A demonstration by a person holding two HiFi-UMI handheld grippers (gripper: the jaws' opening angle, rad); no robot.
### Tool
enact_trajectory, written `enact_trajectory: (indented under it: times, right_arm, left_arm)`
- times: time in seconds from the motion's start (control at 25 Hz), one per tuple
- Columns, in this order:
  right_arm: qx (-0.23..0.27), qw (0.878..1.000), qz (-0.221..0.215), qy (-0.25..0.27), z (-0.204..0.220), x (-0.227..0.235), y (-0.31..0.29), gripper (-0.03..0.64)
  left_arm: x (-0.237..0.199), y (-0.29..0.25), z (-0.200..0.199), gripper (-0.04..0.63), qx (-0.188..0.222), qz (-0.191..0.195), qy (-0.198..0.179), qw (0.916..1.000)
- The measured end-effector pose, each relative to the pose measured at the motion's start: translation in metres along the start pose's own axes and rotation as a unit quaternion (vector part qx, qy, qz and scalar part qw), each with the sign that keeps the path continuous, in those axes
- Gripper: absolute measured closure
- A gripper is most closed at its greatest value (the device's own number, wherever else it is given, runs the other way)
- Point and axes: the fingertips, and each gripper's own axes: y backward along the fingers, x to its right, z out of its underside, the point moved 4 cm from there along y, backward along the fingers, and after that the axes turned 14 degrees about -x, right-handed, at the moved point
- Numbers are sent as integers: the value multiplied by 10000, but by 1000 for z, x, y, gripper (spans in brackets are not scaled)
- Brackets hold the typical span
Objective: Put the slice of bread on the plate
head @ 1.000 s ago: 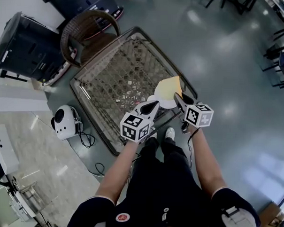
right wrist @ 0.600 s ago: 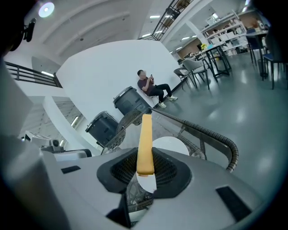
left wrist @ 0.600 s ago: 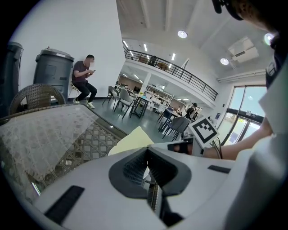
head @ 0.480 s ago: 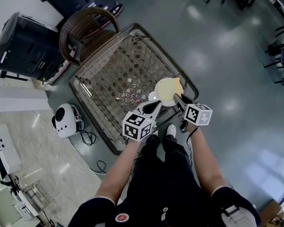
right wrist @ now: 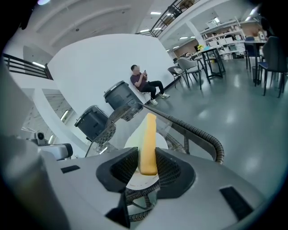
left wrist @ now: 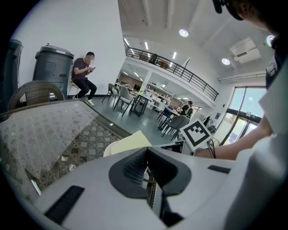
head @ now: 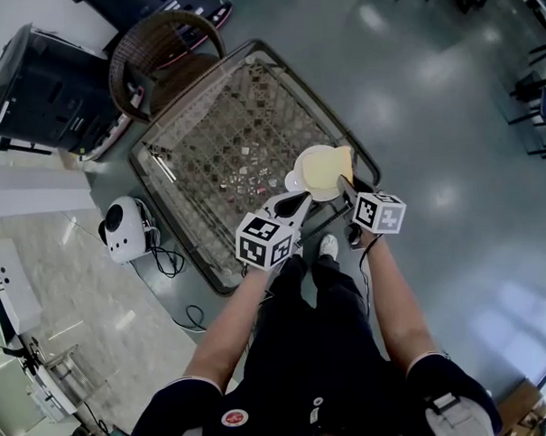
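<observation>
A pale yellow slice of bread [head: 325,170] stands on edge between the pads of my right gripper [head: 342,184], just over the white plate [head: 292,181] at the near right corner of the table. In the right gripper view the slice of bread [right wrist: 147,143] sticks up from the right gripper [right wrist: 145,168], both pads touch it, and the jaws are opening slightly. The plate [right wrist: 143,182] shows right below. My left gripper [head: 299,201] is closed at the plate's near rim. In the left gripper view the plate [left wrist: 108,150] and bread [left wrist: 128,140] lie just past the left gripper [left wrist: 146,168].
The plate rests on a glass-topped wicker table [head: 225,142] with a thick woven rim. A wicker chair [head: 162,59] and dark bins [head: 41,87] stand beyond its far left. A white device [head: 125,233] with a cable sits on the floor at left.
My right gripper has come down with the bread, which now hangs low over the plate and covers most of it. The left gripper has stayed put.
</observation>
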Motion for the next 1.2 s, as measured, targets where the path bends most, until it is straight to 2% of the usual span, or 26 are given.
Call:
enact_trajectory:
  times: [0.68,1.2]
  right_arm:
    - [-296,9969,707,160,3,26,-16,489]
    - [-221,9967,730,295,-5,22,-1,486]
  left_arm:
    - [-1,-14,-1,589,-28,-16,76,10000]
    - [3,-11,-7,589,61,-2,24,10000]
